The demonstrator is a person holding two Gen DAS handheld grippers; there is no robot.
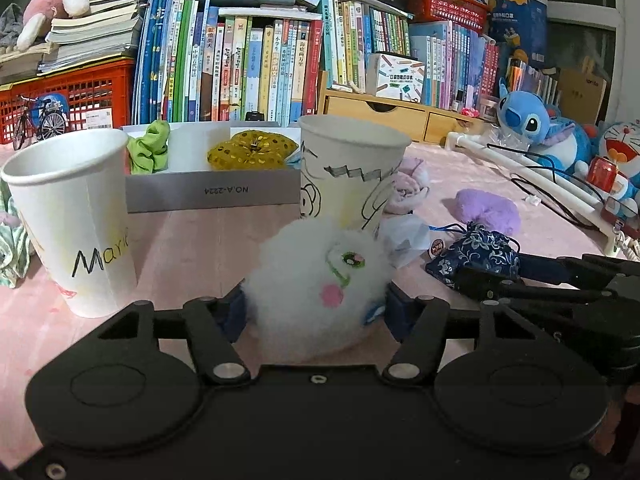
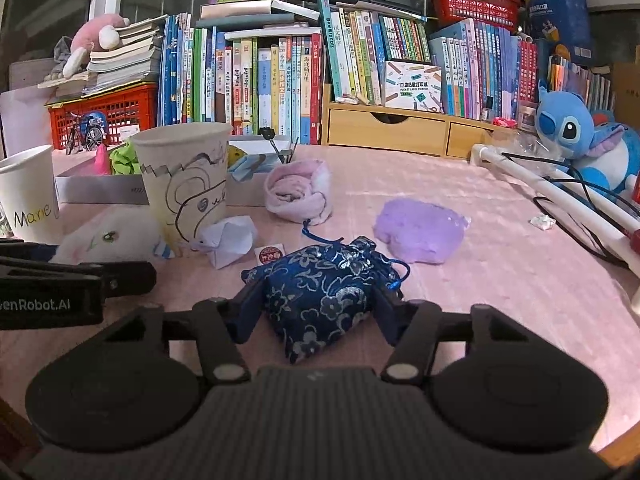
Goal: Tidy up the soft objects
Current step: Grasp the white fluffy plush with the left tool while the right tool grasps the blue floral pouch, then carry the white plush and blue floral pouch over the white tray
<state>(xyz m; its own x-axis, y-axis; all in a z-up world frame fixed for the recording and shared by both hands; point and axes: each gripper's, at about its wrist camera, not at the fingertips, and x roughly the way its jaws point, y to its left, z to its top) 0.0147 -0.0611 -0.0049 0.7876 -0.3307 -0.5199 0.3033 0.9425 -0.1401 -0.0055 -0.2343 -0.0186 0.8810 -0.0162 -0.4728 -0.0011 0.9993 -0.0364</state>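
My left gripper (image 1: 316, 308) is shut on a white fluffy plush ball (image 1: 316, 280) with a green eye and pink cheek, low over the pink table. My right gripper (image 2: 316, 300) is shut on a dark blue floral drawstring pouch (image 2: 324, 284), which also shows in the left wrist view (image 1: 476, 252). A grey box (image 1: 212, 194) behind holds a green scrunchie (image 1: 150, 146) and a gold sequin piece (image 1: 252, 150). A purple fluffy piece (image 2: 420, 230) and a rolled pink cloth (image 2: 298, 194) lie on the table.
Two paper cups stand near the box: one marked "Marie" (image 1: 72, 216) at left, one with drawings (image 1: 348, 168) in the middle. Crumpled white paper (image 2: 228, 240) lies by the drawn cup. Books, red crates, a Stitch plush (image 2: 576, 140) and a white rack with cables line the back and right.
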